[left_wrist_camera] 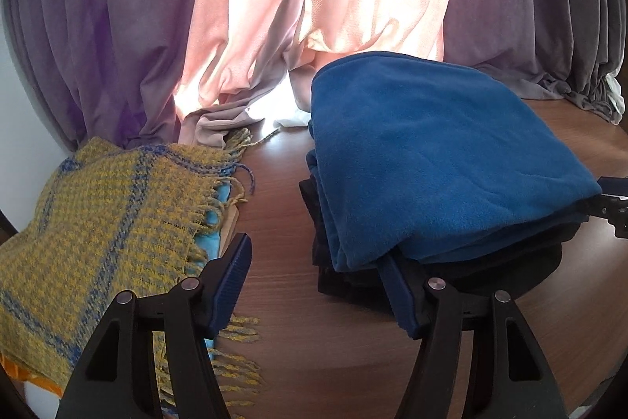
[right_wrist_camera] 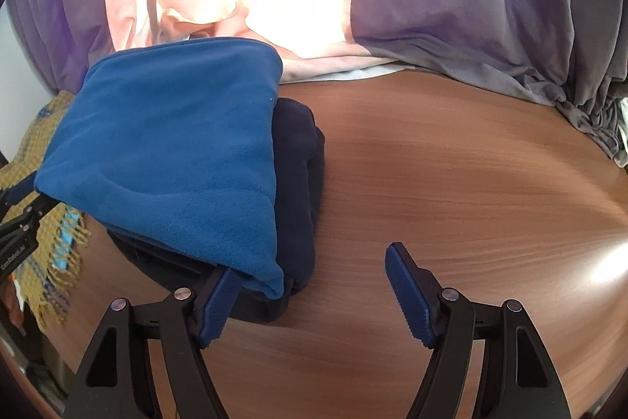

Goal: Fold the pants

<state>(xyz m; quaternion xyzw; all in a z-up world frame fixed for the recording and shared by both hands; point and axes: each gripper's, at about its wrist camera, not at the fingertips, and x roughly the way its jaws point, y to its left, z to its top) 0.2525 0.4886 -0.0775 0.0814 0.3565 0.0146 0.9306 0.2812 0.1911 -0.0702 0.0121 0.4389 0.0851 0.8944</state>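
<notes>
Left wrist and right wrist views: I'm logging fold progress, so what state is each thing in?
Blue fleece pants: folded, lying on a dark garment.
Dark garment: folded, underneath.
Yellow plaid scarf: spread out, left of the stack.
Left hand-held gripper: open, one finger under the fleece.
Right hand-held gripper: open, one finger under the fleece.
</notes>
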